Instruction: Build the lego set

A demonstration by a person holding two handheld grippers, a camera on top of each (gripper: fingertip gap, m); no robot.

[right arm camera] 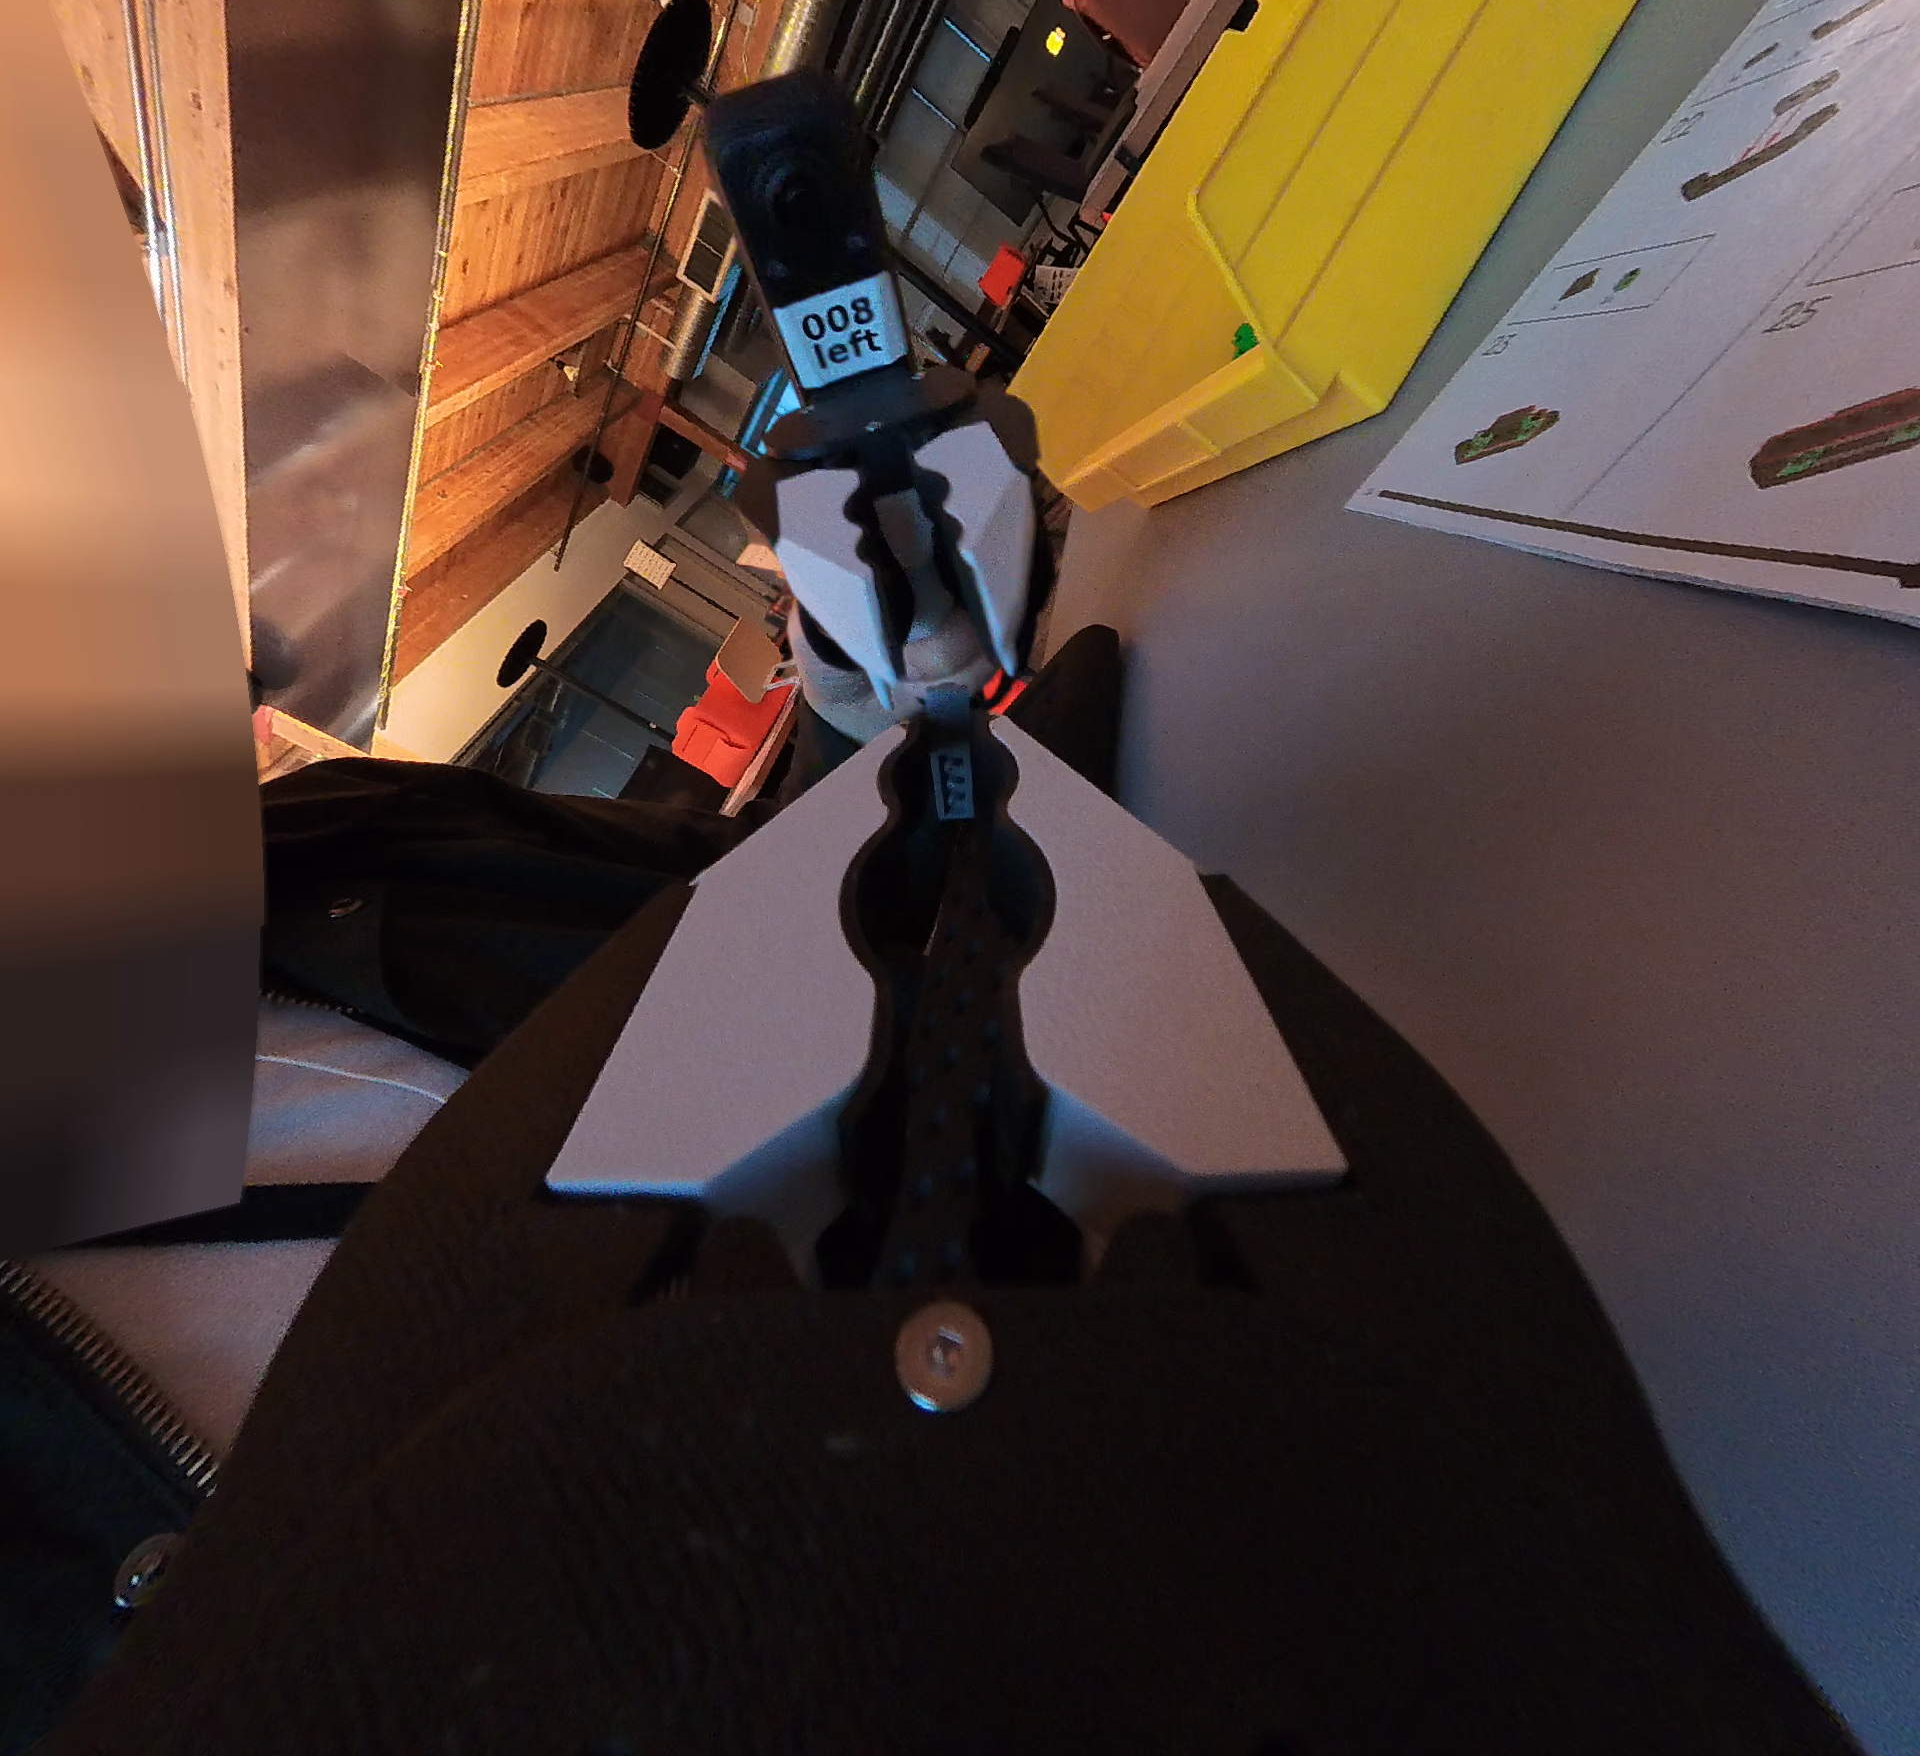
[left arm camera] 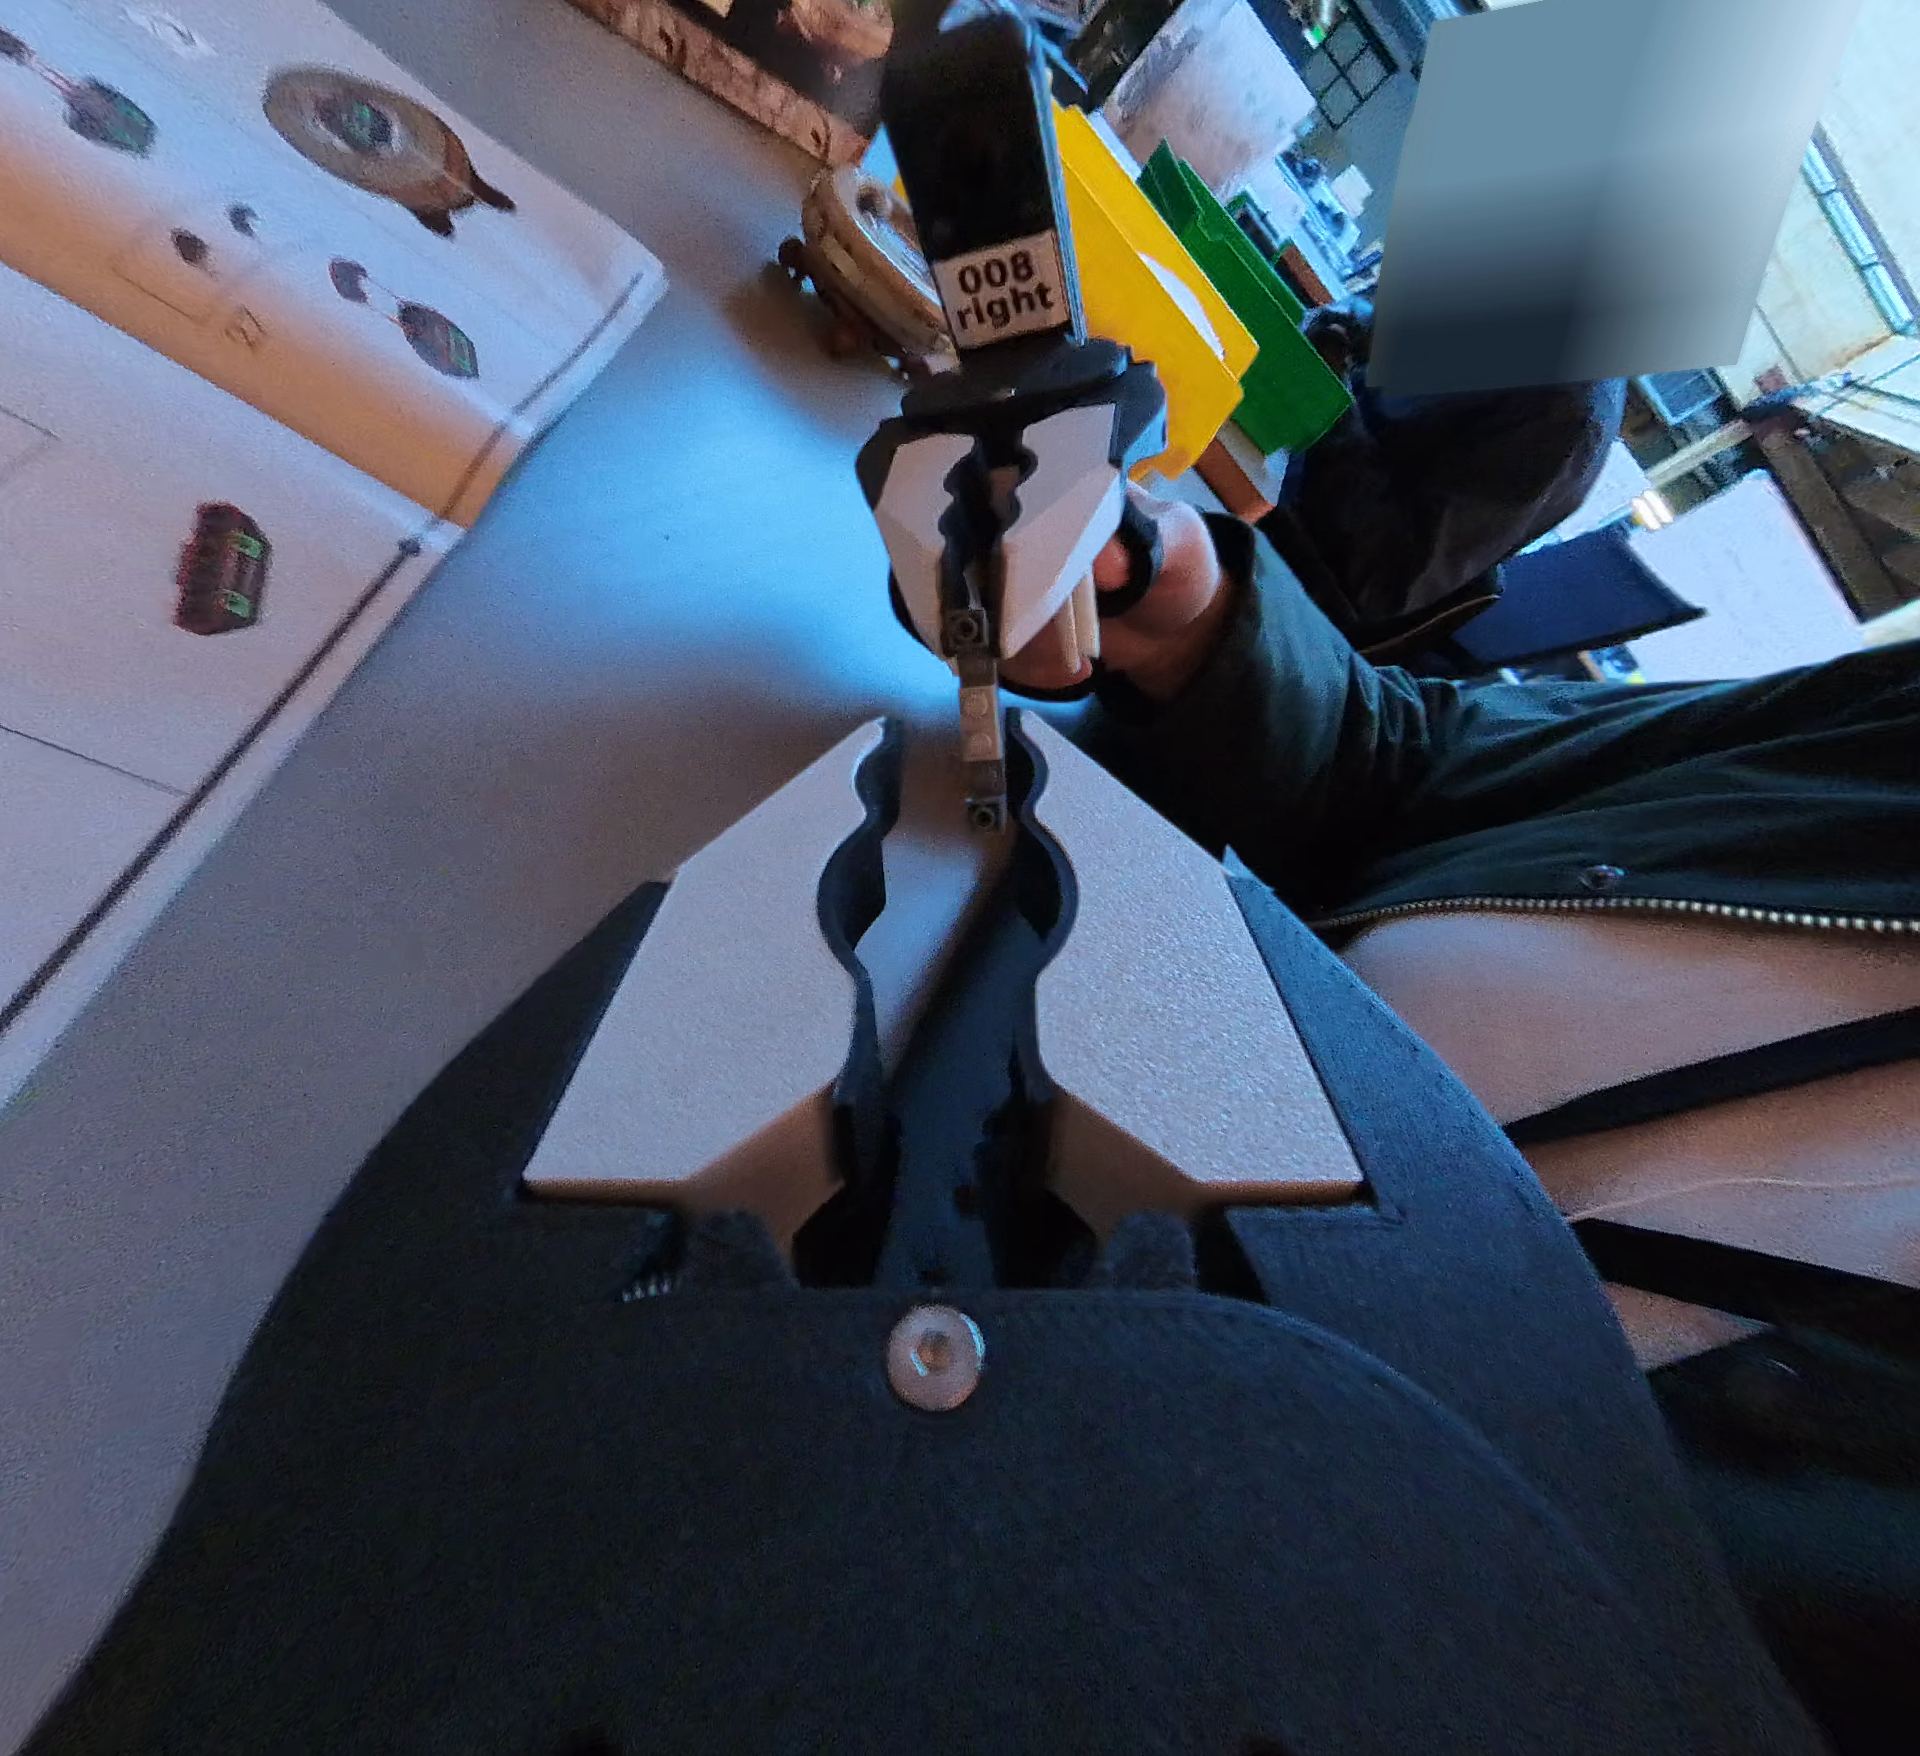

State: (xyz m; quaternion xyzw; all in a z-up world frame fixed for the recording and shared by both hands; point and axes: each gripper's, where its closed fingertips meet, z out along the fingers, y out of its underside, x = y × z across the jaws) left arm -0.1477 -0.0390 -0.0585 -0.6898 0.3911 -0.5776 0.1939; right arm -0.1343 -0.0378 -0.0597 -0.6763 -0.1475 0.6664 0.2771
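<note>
A narrow grey lego strip (left arm camera: 979, 719) with dark end pieces hangs in the air above the grey counter (left arm camera: 644, 563), between the two claws. The right claw (left arm camera: 971, 610) pinches its far end. The left claw (left arm camera: 951, 750) is spread, the strip's near end sitting between its tips, against the right-hand one. An open instruction booklet (left arm camera: 208, 272) and yellow bin (right arm camera: 1351, 179) lie on the counter; a workshop with timber ceiling lies behind.
</note>
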